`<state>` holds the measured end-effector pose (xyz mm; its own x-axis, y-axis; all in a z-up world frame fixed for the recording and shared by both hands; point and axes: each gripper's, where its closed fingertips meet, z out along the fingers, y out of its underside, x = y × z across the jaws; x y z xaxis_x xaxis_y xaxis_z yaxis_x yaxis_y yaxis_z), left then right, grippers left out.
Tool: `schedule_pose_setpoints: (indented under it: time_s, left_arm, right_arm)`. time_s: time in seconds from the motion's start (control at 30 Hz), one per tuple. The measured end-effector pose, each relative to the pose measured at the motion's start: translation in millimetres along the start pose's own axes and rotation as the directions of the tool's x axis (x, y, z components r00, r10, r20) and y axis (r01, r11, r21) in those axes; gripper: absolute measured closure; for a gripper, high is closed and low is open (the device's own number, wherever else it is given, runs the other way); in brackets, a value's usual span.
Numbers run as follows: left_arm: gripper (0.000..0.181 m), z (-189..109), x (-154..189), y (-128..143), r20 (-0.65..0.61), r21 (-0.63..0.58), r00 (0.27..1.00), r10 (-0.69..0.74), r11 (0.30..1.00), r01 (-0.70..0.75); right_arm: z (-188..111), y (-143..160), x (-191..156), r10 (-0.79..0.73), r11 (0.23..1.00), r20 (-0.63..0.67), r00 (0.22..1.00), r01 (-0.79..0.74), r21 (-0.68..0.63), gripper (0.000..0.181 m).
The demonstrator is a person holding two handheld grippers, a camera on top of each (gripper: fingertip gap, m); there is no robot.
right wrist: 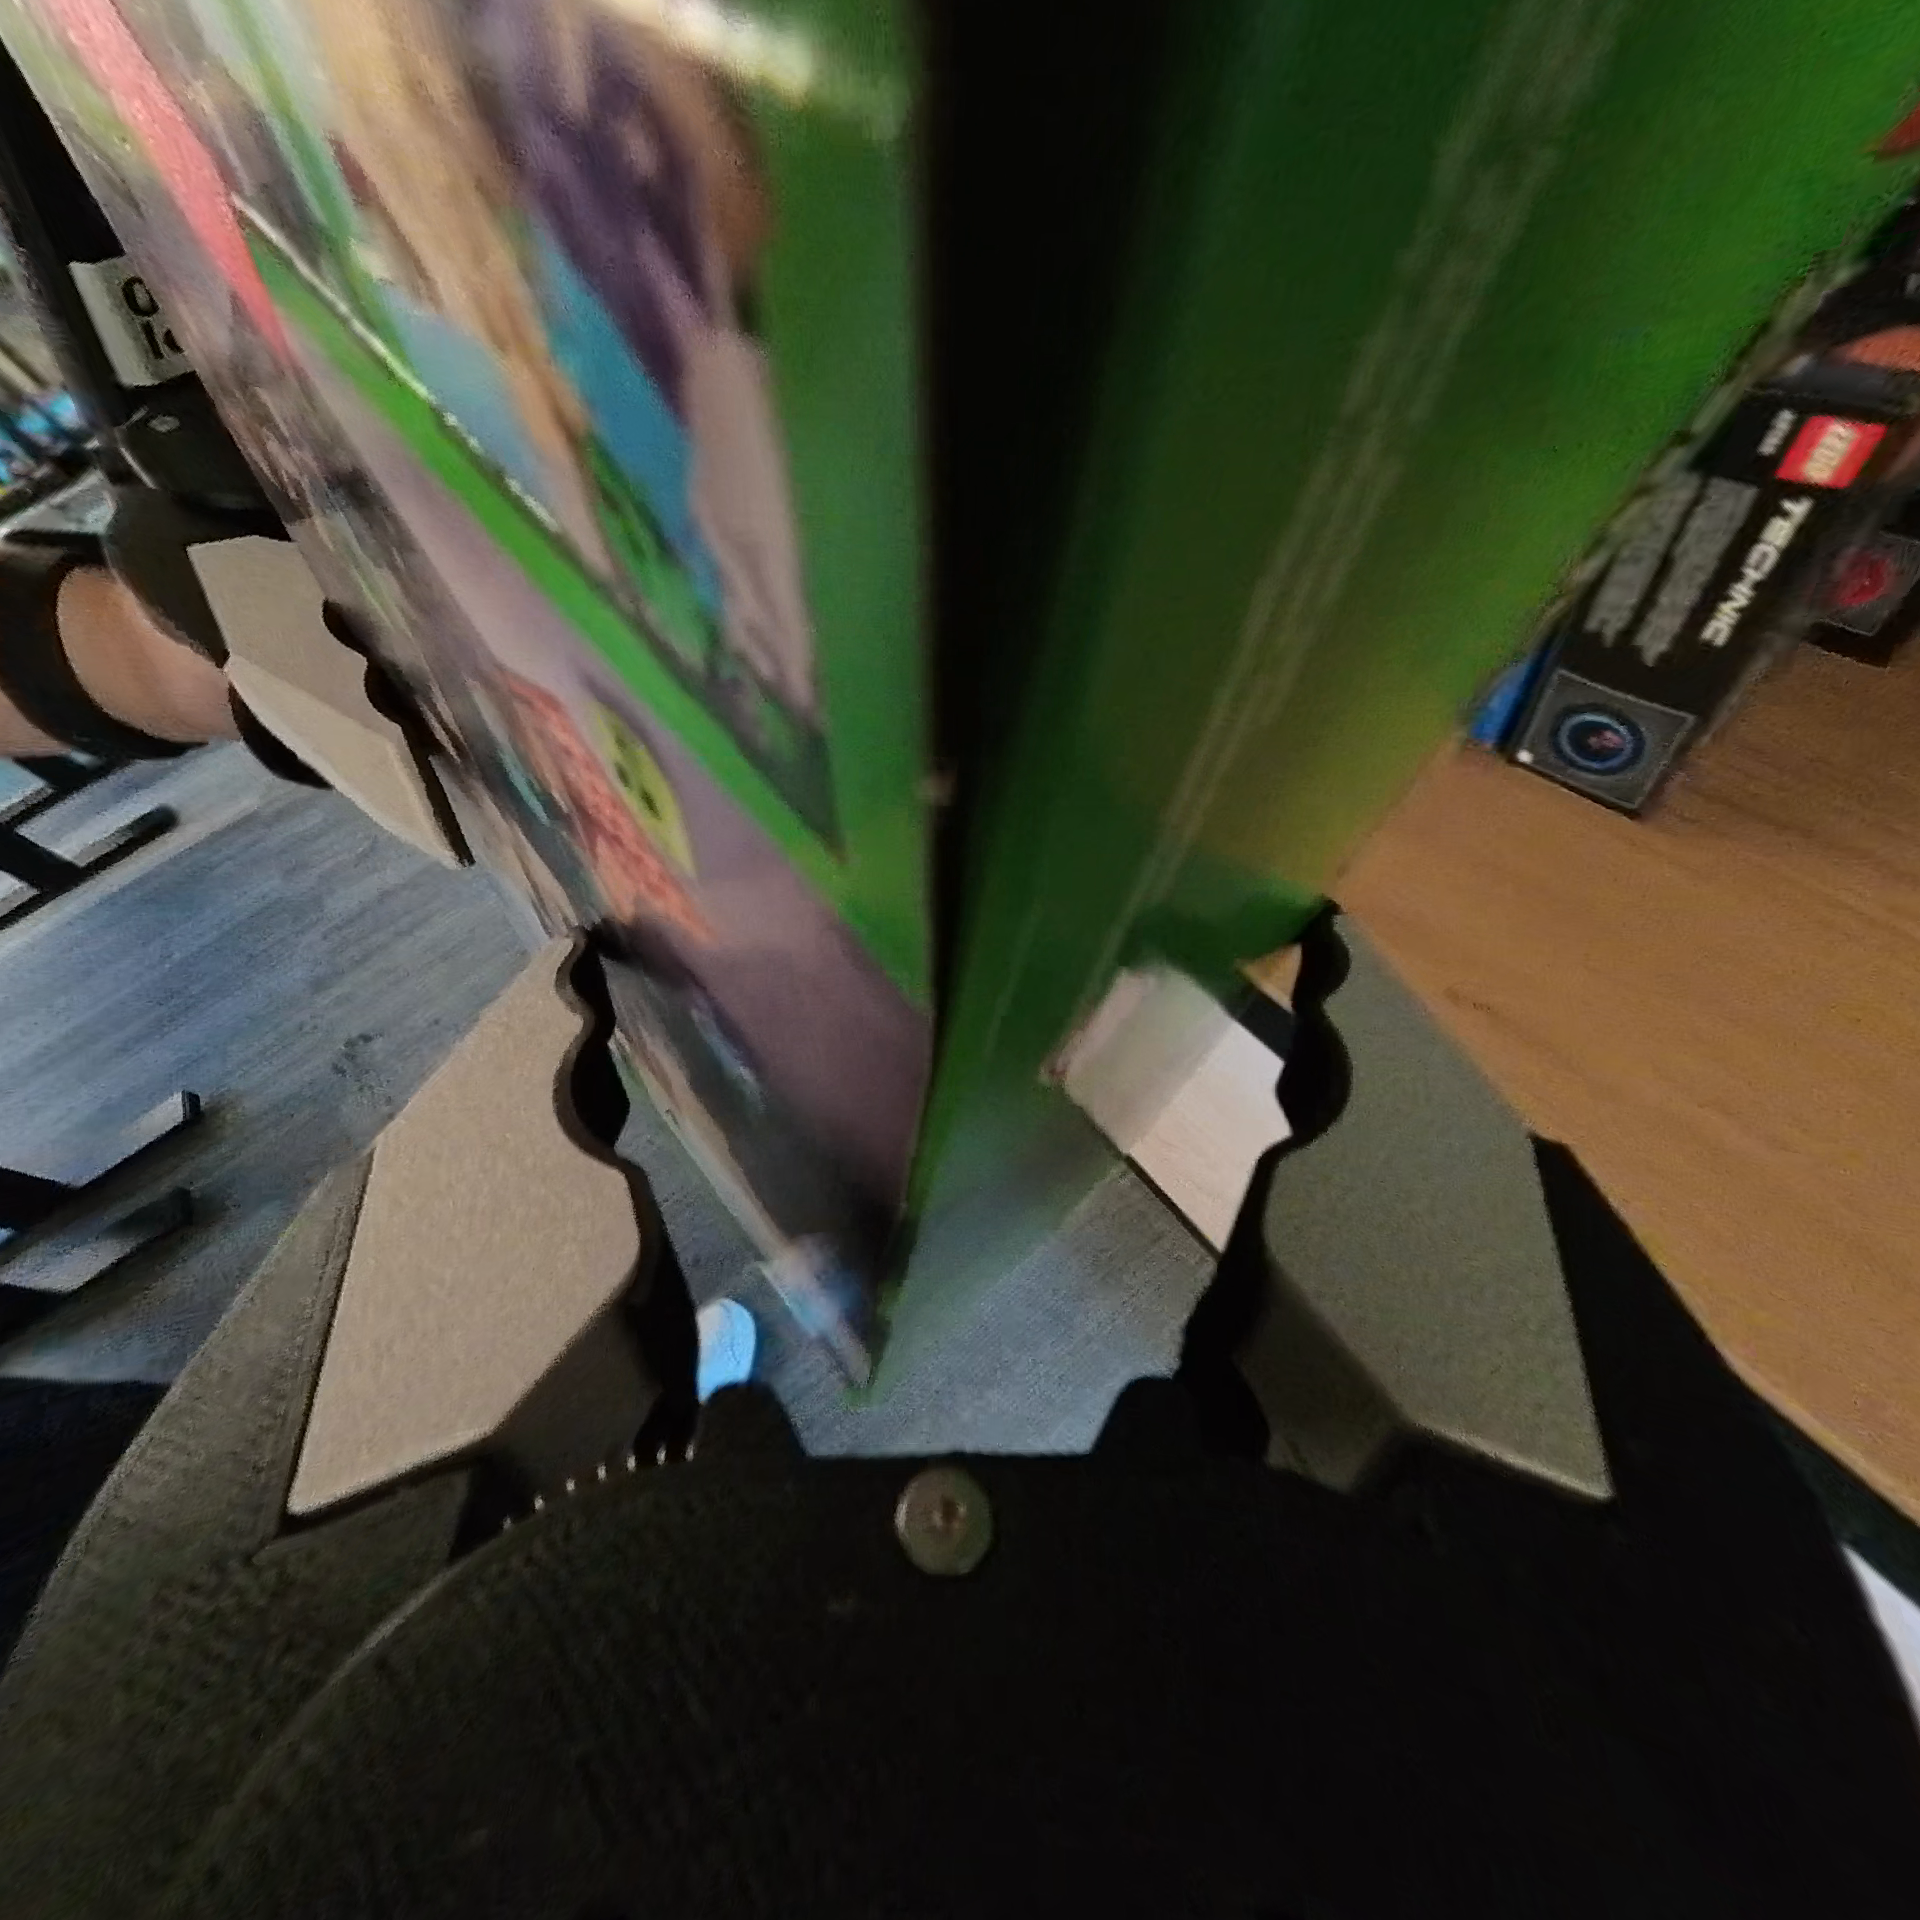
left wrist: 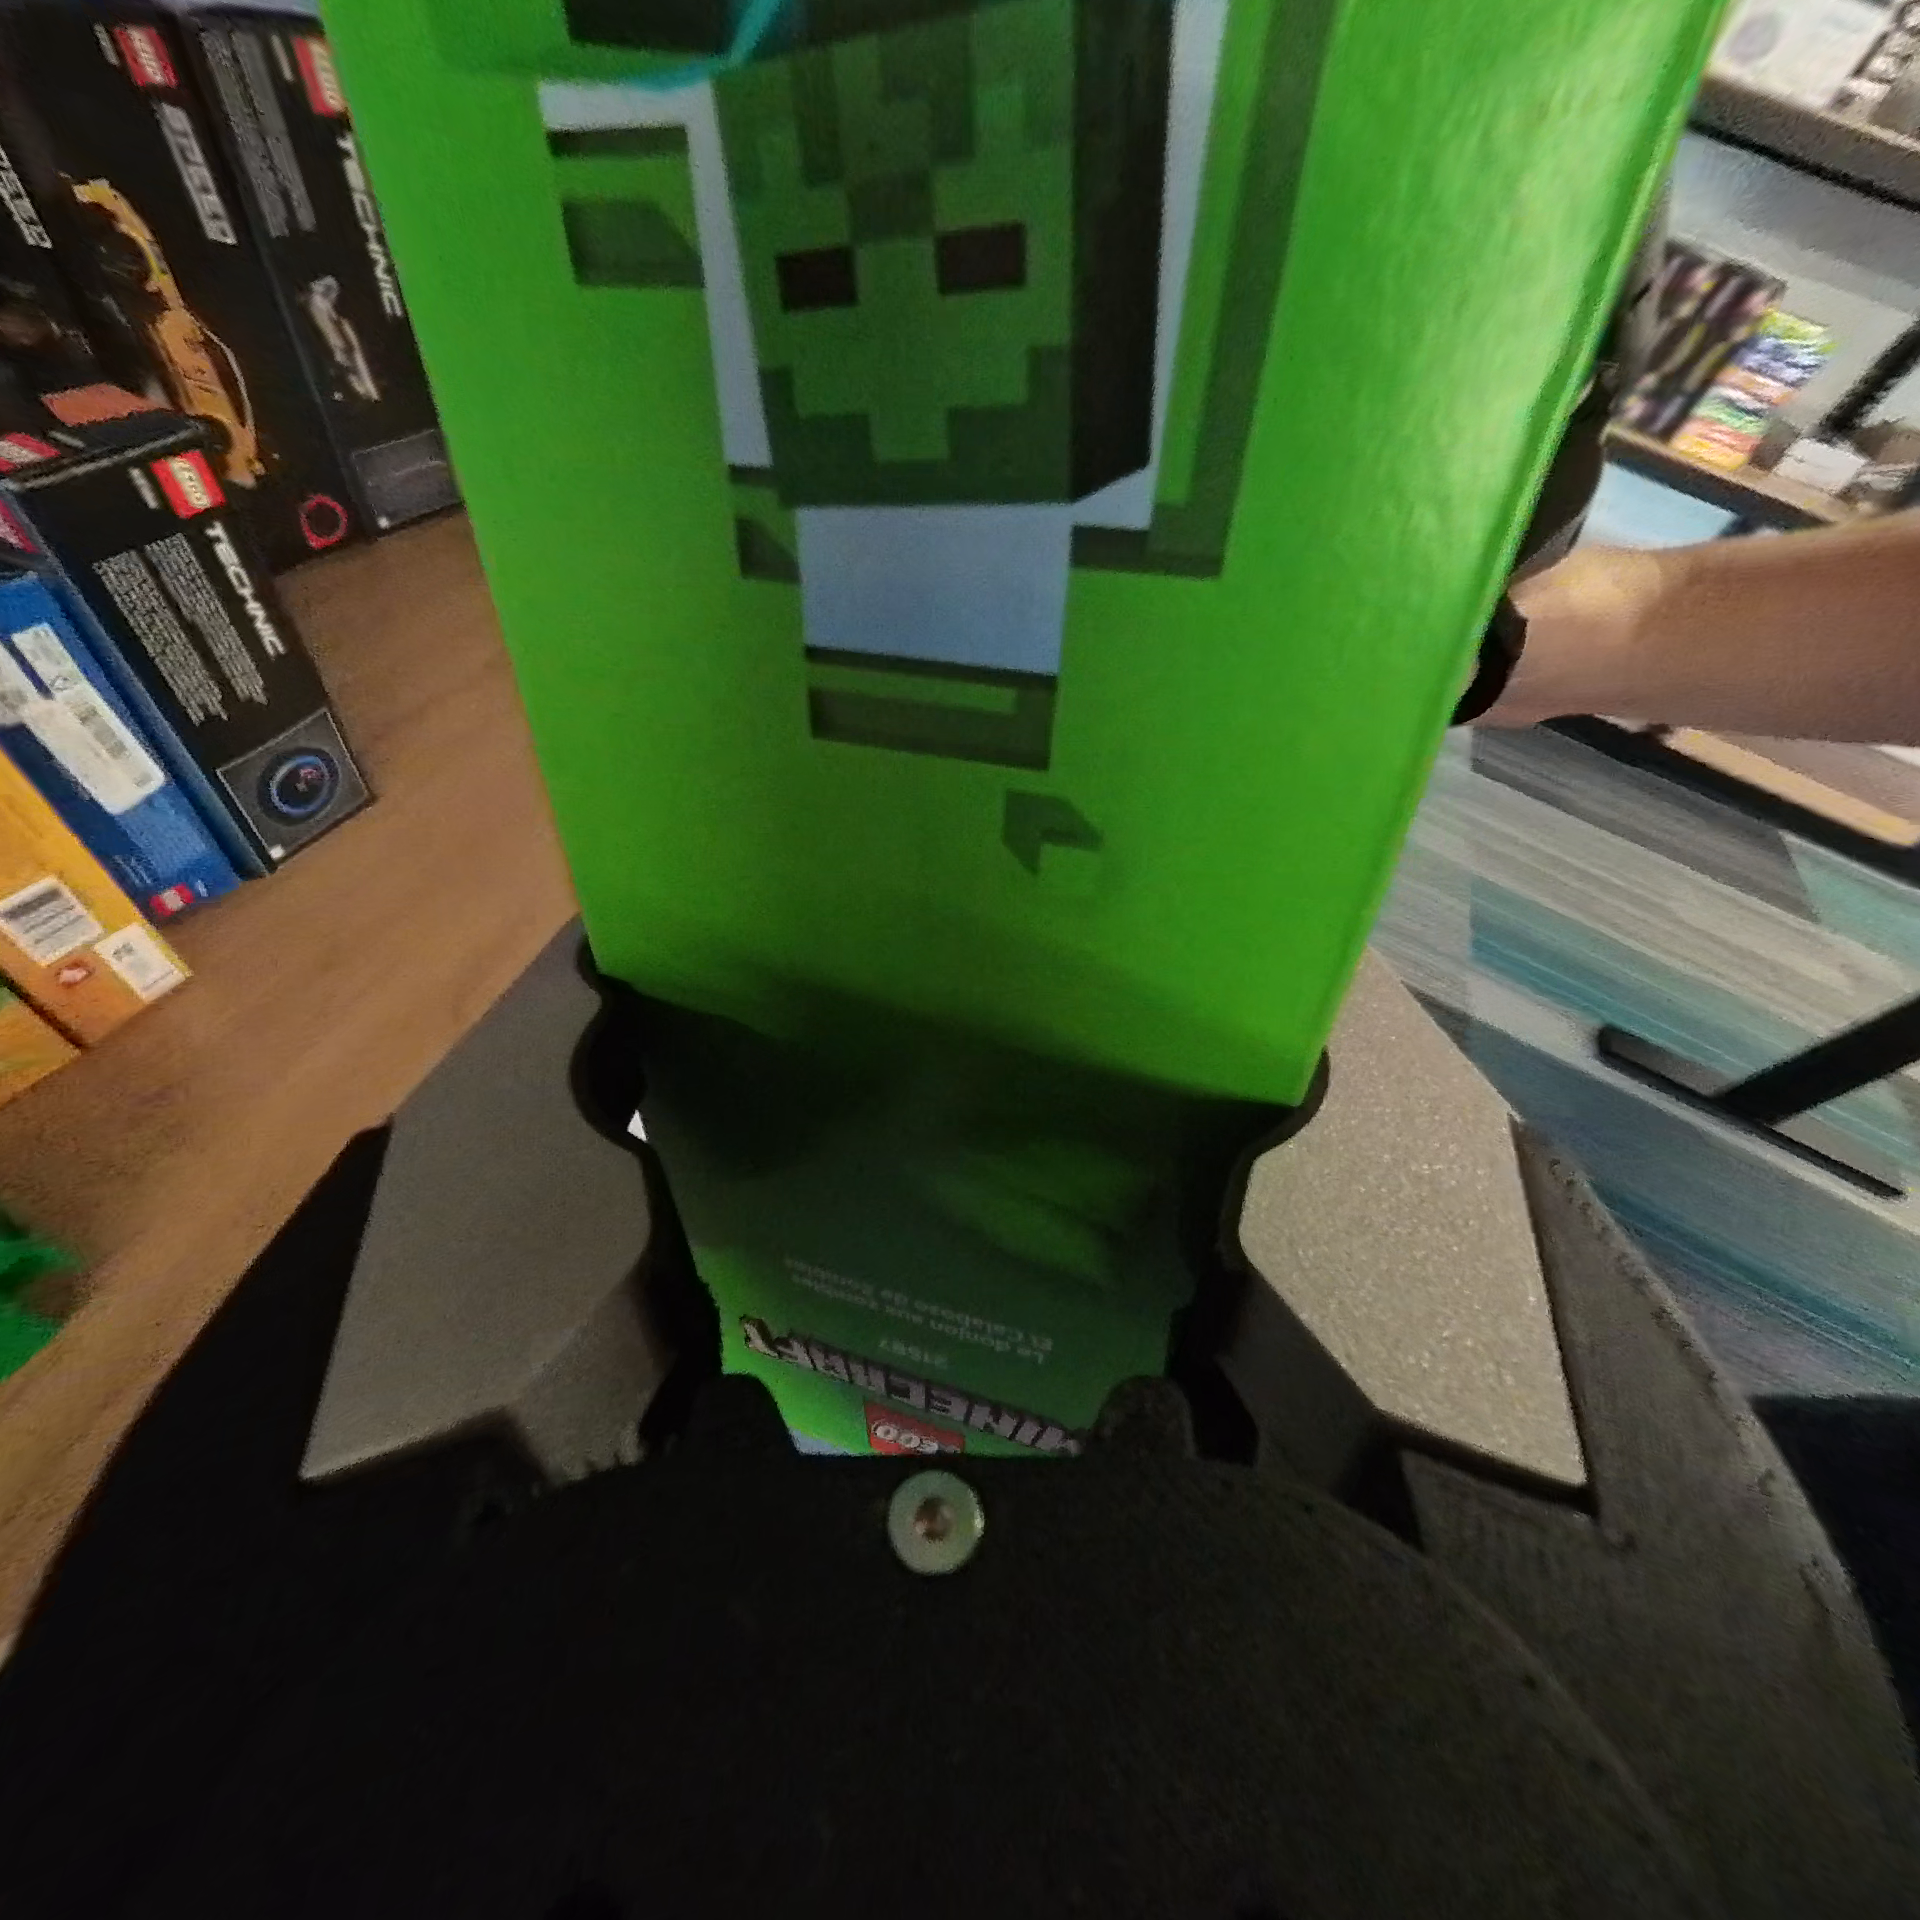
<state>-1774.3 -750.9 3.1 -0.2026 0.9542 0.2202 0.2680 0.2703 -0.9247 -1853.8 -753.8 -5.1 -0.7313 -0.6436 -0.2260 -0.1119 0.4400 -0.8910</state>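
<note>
Jaws of left gripper (left wrist: 951,1049) clamped across narrow side of green toy box (left wrist: 935,623). Right gripper (right wrist: 951,997) jaws straddle box corner, both fingers appear touching faces. Box held upright, off wooden surface (left wrist: 343,935). Black boxes (left wrist: 208,582) stand left of green box, well apart.

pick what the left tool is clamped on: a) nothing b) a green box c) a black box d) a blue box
b: in the left wrist view the left tool has its two fingers pressed against both sides of the green box.
</note>
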Motion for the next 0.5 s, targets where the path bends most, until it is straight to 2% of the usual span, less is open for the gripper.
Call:
schedule_pose_setpoints:
  time_s: [0.17, 0.27, 0.5]
  left_arm:
    - [0.058, 95, -27, 17, 0.116, 0.037, 0.993, 0.022, 0.999, -0.026]
    - [0.059, 141, -41, 28, 0.173, 0.092, 0.984, -0.036, 0.996, 0.020]
    - [0.059, 205, -82, 33, 0.301, 0.142, 0.953, -0.021, 0.990, -0.023]
  right_arm:
    - [-7, 37, 95, -0.090, 0.993, 0.076, 0.993, 0.095, -0.062, 0.053]
    - [-6, 52, 140, -0.120, 0.988, 0.138, 0.983, 0.132, -0.082, 0.053]
    - [11, 73, 215, -0.169, 0.984, 0.227, 0.959, 0.177, -0.018, 0.053]
